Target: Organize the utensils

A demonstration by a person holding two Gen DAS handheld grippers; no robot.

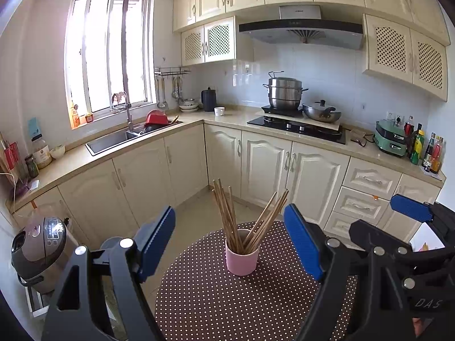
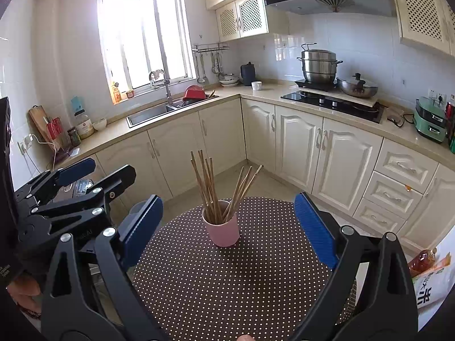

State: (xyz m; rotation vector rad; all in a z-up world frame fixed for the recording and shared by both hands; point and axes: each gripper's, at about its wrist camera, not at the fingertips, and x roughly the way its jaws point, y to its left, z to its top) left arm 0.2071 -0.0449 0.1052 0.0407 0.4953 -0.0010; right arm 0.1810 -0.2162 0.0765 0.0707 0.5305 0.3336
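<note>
Both grippers spread wide and empty, left gripper (image 1: 229,241) and right gripper (image 2: 229,224) hovering short of the small pink ceramic cup (image 1: 242,258), apart from it. Bundle of brown wooden chopsticks (image 1: 247,221) standing fanned in that cup, toward the twelve o'clock edge of the round brown white-dotted table (image 1: 227,307). Judged near finished or pausing; next, either easing back or nudging splayed sticks upright without tipping the cup.

The left black angular two-finger gripper (image 1: 229,244) carries blue ribbed pads (image 1: 157,240) and round silver screw heads at its pivots. The right black gripper of the same build (image 2: 229,227) has matching blue ribbed pads (image 2: 314,228); faint white lettering marks its frame.
</note>
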